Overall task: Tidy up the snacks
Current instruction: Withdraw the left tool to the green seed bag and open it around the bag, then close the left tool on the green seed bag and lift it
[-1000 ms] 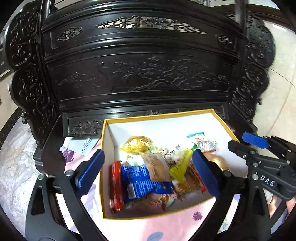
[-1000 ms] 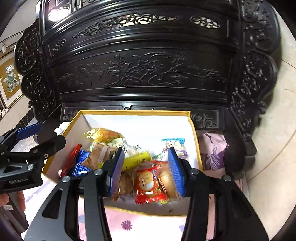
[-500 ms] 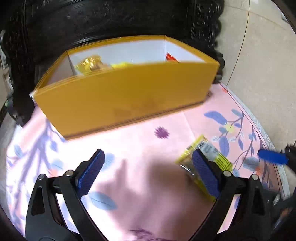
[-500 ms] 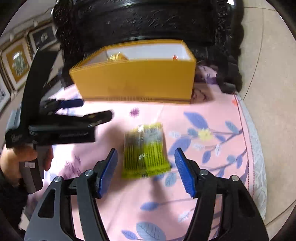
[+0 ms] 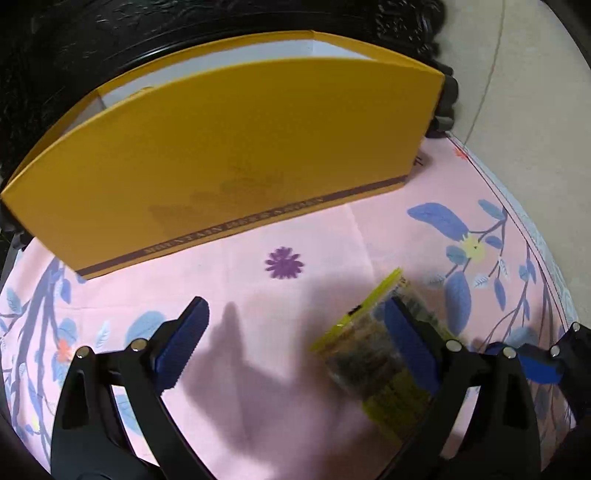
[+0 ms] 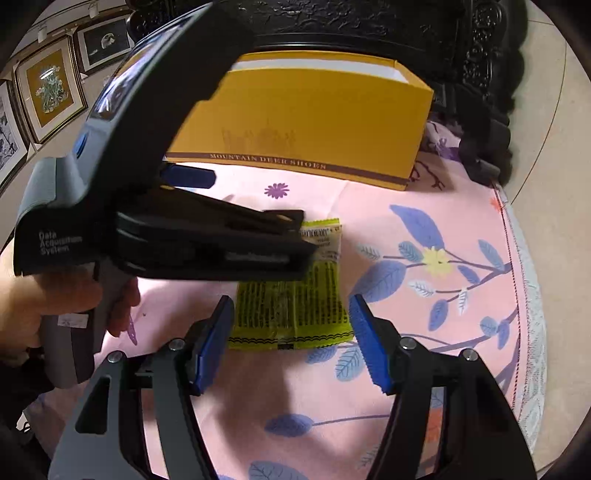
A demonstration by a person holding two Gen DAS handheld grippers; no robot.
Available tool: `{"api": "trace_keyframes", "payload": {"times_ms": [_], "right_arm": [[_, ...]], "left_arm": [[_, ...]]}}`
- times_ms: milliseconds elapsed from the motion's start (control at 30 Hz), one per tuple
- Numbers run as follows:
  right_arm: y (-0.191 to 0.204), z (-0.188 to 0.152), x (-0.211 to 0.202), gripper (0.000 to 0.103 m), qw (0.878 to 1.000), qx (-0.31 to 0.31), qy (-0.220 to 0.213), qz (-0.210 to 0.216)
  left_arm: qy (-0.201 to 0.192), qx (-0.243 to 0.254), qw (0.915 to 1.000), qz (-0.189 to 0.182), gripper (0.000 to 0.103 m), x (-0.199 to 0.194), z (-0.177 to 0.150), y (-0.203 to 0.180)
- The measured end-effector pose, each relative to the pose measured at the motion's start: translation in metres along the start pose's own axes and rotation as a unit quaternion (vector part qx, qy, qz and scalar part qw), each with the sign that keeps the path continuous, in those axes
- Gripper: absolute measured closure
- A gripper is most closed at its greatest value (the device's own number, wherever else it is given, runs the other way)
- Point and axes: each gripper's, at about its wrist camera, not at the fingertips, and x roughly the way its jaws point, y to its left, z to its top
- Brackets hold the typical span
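Jaws apart, snack packet flat between

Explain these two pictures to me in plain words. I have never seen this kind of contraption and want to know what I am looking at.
No robot here: a person holds a handheld clamp tool in each hand, and a camera on each tool looks forward along its two blue-padded fingers. One picture comes from the left gripper, the other from the right gripper. In the right view, the left tool crosses the frame, held by the person's hand. On the pink flowered tablecloth lies a yellow-green snack packet, flat, and behind it stands a yellow cardboard box. Dark carved furniture rises behind the box. Both grippers are open; the packet lies between the right one's pads, not pinched. Nothing is held.
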Motion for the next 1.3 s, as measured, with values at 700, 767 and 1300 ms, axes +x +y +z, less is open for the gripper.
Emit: {"api": "trace_keyframes", "payload": {"times_ms": [700, 767, 1300], "right_arm": [[0.003, -0.015, 0.017, 0.031, 1.000, 0.018, 0.008, -0.005], [0.004, -0.016, 0.020, 0.021, 1.000, 0.016, 0.012, -0.012], [-0.008, -0.015, 0.016, 0.058, 0.999, 0.050, -0.016, 0.008]], "left_arm": [[0.027, 0.022, 0.9980, -0.052, 0.002, 0.015, -0.010, -0.040], [0.029, 0.039, 0.9973, -0.054, 0.002, 0.015, -0.011, -0.044], [0.010, 0.035, 0.9972, -0.066, 0.019, 0.004, -0.018, -0.040]]}}
